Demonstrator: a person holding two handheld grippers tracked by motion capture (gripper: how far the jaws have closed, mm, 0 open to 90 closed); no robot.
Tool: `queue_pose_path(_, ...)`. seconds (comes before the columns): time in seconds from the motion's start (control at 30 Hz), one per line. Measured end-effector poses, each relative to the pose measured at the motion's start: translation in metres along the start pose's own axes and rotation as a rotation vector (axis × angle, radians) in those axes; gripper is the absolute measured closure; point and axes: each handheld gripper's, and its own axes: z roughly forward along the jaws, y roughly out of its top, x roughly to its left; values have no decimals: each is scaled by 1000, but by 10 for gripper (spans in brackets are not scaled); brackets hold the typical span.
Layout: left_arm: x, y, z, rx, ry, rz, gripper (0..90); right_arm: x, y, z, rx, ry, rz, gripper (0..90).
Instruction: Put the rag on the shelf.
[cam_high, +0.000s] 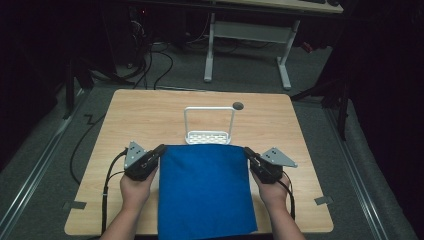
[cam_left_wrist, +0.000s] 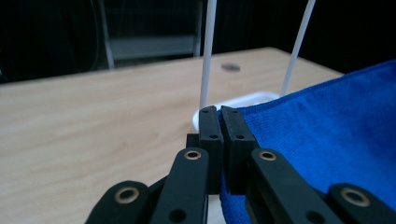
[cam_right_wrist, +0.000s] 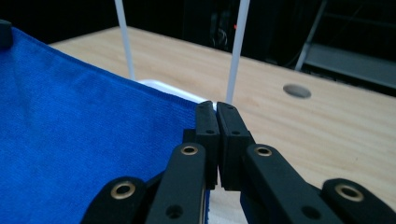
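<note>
A blue cloth (cam_high: 205, 190) is stretched between my two grippers above the wooden table (cam_high: 145, 115), its near part trailing past the front edge. My left gripper (cam_high: 161, 149) is shut on the cloth's far left corner; in the left gripper view the jaws (cam_left_wrist: 219, 112) pinch the blue fabric (cam_left_wrist: 327, 135). My right gripper (cam_high: 246, 150) is shut on the far right corner, and the cloth (cam_right_wrist: 84, 140) spreads away to the left of its jaws (cam_right_wrist: 216, 106). A white wire rack (cam_high: 208, 137) stands just beyond the cloth's far edge, its thin uprights (cam_left_wrist: 208, 51) (cam_right_wrist: 237, 51) rising behind both jaw pairs.
A round dark hole (cam_high: 238, 105) sits in the tabletop behind the rack. A desk with white legs (cam_high: 247, 35) and loose cables (cam_high: 150, 65) occupy the floor beyond the table. Grey tape tabs (cam_high: 74, 205) mark the table's near corners.
</note>
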Motion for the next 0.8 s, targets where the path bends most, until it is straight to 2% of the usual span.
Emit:
queue_pose_path(0.03,-3,6,-8,-35,-1,2,884,1,2,-3,-13,-3,5,893)
queue_pose_path(0.13,-7,12,-14,-56,-8,9,884,2,7,-8,-40,2,10,893)
queue_pose_path(0.2,-12,21,-20,-81,-26,16,884,5,14,-16,-82,-3,11,893)
queue_pose_path(0.23,-12,21,-20,-81,-26,16,884,5,14,-16,-82,-3,11,893)
queue_pose_path(0.27,-16,26,-23,-104,-23,39,884,6,20,-21,-112,-7,7,893)
queue_pose_path(0.3,-16,26,-23,-104,-23,39,884,6,20,-21,-112,-7,7,893)
queue_pose_path(0.33,-18,33,-26,-117,-19,54,884,7,25,-27,-133,-10,2,893)
queue_pose_path(0.53,-16,50,-37,-174,-13,54,885,6,41,-38,-184,-10,13,893)
queue_pose_path(0.63,-13,62,-41,-198,-12,53,885,4,53,-46,-230,-23,13,893)
queue_pose_path(0.8,-14,85,-44,-243,-14,78,886,2,75,-56,-291,-35,-7,893)
